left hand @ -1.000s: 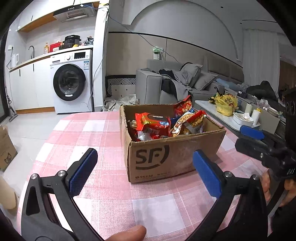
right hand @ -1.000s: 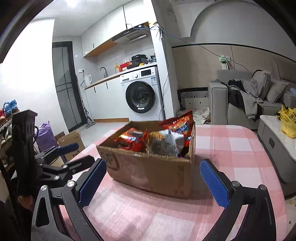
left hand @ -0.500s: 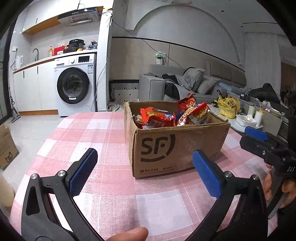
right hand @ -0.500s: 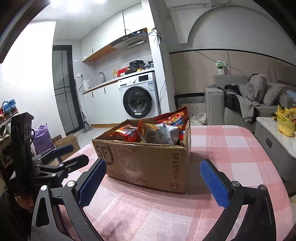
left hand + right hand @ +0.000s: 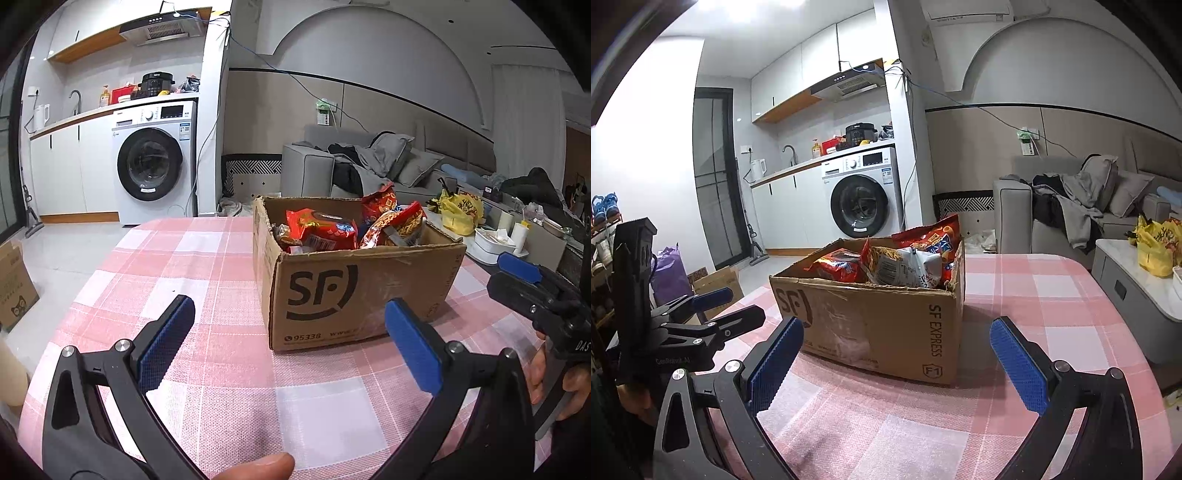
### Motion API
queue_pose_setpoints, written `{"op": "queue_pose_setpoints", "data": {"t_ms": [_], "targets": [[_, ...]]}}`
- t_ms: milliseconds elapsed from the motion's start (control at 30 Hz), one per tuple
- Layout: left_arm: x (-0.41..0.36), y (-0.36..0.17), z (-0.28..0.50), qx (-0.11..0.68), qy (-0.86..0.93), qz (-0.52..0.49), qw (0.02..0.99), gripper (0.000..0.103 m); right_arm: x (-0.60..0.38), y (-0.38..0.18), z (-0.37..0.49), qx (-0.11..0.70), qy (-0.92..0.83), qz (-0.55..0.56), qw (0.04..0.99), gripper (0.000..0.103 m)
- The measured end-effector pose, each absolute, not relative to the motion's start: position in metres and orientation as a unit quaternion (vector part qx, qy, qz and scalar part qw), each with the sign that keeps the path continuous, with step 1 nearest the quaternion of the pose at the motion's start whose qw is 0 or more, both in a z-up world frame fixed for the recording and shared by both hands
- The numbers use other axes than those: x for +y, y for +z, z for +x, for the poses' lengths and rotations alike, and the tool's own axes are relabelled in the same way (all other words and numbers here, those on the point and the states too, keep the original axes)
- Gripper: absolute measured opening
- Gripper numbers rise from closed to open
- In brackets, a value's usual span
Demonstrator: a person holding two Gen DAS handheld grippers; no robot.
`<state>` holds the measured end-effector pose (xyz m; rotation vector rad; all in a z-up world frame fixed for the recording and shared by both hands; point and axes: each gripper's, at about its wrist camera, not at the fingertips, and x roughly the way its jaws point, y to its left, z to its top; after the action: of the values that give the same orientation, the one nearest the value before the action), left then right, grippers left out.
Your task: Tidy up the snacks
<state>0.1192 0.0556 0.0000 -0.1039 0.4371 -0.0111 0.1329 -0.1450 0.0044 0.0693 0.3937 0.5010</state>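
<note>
1. Kitchen and lounge share one room behind the work surface: a washing machine [image 5: 153, 168] stands under the counter at about 10 o'clock in the left wrist view, placed well away from the task and playing no part in it.
2. Pink checked tablecloth [image 5: 177, 273] covers the table and is bare on the near side, which leaves free space for both tools in front of the load.
3. Left gripper [image 5: 290, 343] hangs low over the cloth at 6 o'clock, its blue pads spread wide with nothing between them; a fingertip of the person shows at the bottom edge. The wide gap suits a bulky packet, as a judgement.
4. Cardboard box [image 5: 354, 291], printed "SF", sits on the cloth at about 1 o'clock, just beyond the pads; its flaps are open upward so the contents are reachable from above.
5. Snack packets [image 5: 321, 230] lie heaped inside the box, some standing above the rim. This fits either a box just filled or one about to be emptied.
6. Right gripper [image 5: 895, 360] faces a box corner from the other side, jaws likewise wide apart and empty, level with the box wall.
7. Sofa [image 5: 1067, 206] with thrown clothing lies at 2 o'clock, background only.
</note>
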Motion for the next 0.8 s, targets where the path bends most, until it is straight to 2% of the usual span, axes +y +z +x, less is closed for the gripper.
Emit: {"op": "queue_pose_setpoints", "data": {"t_ms": [800], "targets": [[0.0543, -0.0050, 0.1188, 0.216, -0.006, -0.058, 0.975, 0.102, -0.1454, 0.0052, 0.1338, 0.196, 0.244, 0.036, 0.949, 0.103]]}}
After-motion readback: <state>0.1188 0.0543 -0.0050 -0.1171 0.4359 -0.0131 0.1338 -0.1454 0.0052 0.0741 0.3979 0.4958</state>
